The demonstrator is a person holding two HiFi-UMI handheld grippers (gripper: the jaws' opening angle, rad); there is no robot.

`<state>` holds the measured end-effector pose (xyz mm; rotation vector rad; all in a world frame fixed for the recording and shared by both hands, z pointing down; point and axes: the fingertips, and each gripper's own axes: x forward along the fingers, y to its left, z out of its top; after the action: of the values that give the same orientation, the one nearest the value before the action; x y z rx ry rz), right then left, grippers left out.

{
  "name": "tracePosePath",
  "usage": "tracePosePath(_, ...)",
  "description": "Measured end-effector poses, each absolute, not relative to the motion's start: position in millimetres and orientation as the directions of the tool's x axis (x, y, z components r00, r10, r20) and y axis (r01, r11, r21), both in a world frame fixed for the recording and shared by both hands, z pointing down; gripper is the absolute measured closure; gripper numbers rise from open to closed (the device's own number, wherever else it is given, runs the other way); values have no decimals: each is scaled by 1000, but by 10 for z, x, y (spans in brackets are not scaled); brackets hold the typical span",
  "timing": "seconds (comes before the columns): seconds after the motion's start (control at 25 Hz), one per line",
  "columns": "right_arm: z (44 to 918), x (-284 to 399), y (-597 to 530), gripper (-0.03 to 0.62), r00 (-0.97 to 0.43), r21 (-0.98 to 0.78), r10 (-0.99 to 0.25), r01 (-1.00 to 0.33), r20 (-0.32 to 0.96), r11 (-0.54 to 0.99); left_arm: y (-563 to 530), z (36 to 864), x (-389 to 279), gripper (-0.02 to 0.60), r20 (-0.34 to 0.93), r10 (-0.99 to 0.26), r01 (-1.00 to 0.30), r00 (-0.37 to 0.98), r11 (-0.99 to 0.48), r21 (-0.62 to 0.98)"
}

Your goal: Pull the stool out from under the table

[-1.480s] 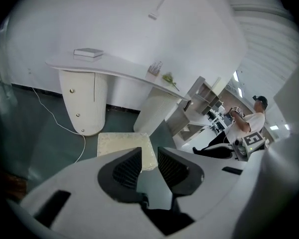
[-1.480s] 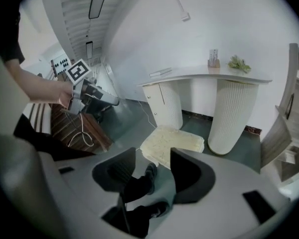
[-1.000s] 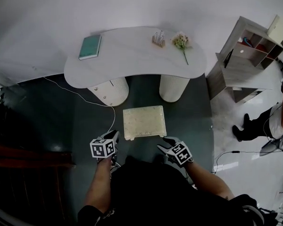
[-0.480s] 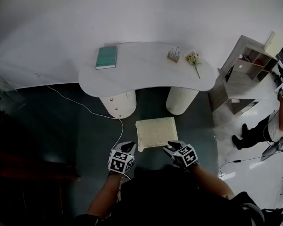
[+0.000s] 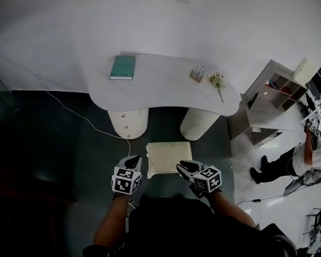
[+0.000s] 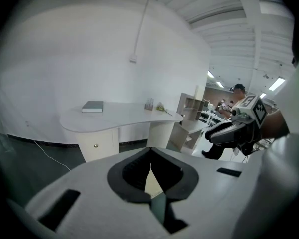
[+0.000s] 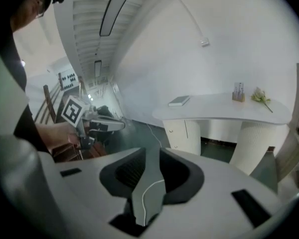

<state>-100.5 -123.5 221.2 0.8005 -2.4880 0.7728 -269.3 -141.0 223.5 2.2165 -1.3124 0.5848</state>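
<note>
On the dark floor before the surface, the stool stands clear of both pedestals.
My left tongs are clenched empty beside its left edge; right tongs, just narrowing with nothing between, cover its near corner.

head: high overhead, steeply down | both gripper views: low, facing the table | shared: table, book

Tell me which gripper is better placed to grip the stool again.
Probably right. The right gripper overlaps the stool's near corner; its jaws have just been closing but stand apart, empty. The left gripper sits beside it, shut.
</note>
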Motion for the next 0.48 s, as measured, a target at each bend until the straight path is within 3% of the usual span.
tracePosePath(0.16,1798,-941,-1539,511,-817,-454,-402,-568,414,686,-1660,1915,-2620,572,573,-719,-915,394,-363,175)
tracePosePath(0.48,1267,-346,-2118,576,-808,-379,-511,-590,294,713,-2092,1382,-2216,572,506,-760,-910,408,-383,157)
